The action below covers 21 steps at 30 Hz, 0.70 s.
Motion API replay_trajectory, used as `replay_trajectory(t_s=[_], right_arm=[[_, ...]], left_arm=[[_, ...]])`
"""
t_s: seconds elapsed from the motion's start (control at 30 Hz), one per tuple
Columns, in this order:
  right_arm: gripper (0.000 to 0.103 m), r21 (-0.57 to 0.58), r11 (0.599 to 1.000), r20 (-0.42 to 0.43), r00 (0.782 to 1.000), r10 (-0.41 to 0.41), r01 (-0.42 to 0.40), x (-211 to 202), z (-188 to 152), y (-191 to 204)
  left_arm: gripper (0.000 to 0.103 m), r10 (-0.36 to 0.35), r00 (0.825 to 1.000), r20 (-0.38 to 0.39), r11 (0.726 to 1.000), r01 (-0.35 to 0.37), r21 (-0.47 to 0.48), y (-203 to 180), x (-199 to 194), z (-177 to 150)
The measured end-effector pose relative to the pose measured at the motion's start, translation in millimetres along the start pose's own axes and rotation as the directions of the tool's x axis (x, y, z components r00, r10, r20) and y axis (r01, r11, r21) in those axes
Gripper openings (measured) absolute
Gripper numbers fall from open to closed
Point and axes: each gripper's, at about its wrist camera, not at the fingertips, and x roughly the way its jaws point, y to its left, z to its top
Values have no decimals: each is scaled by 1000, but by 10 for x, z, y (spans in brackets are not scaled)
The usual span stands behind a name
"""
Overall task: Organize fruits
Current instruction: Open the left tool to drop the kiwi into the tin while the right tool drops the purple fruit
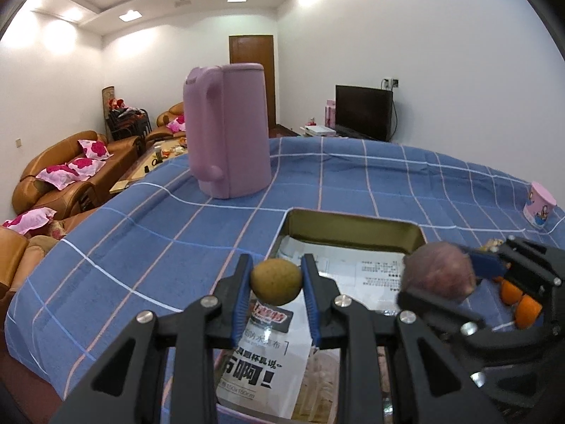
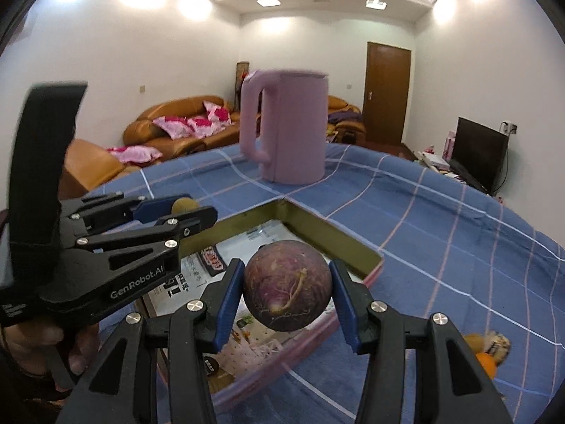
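Holding one fruit each, both grippers hang right over the open tin box (image 1: 353,228), so the drop is straight down. The left gripper (image 1: 276,282) pinches a small brown-green kiwi (image 1: 276,282), and the right gripper (image 2: 287,291) squeezes a round purple fruit (image 2: 287,284) (roots showing). Farther off, oranges (image 1: 519,298) wait on the blue cloth (image 1: 353,180).

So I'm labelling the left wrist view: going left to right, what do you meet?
Sofa → pink kettle → kiwi in the left hand-held gripper → purple fruit in the right hand-held gripper → oranges → pink cup.
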Motion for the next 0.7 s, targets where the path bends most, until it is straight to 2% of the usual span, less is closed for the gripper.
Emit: replay_trajectory(t_s=[0.3,0.47,0.5,0.53,0.6,0.7], right_arm=[[51,18,999,-81,996,37,-36,246,-60,-2],[51,23,998,-100,994,53,-51,288,-63,0],[53,22,999,-97,994,51,-49,281,-62,1],[57,19,999,-91,995,46,-44,271,-61,7],[65,15,999,-80,996,44,-43,247,-55,9],[67,17,999,-53,998,31,-30,151,-43,-2]], left_arm=[[30,12,1000,-29,1000,-11,23,-49,58,-43],[35,14,1000,-28,999,-14,30,-91,20,-40],[43,19,1000,-24,999,-18,31,-95,4,-36],[56,21,1000,-19,999,-21,29,-97,-20,-27],[68,33,999,-5,999,-33,25,-97,-77,-24],[71,30,999,21,999,-31,17,-102,-208,-7]])
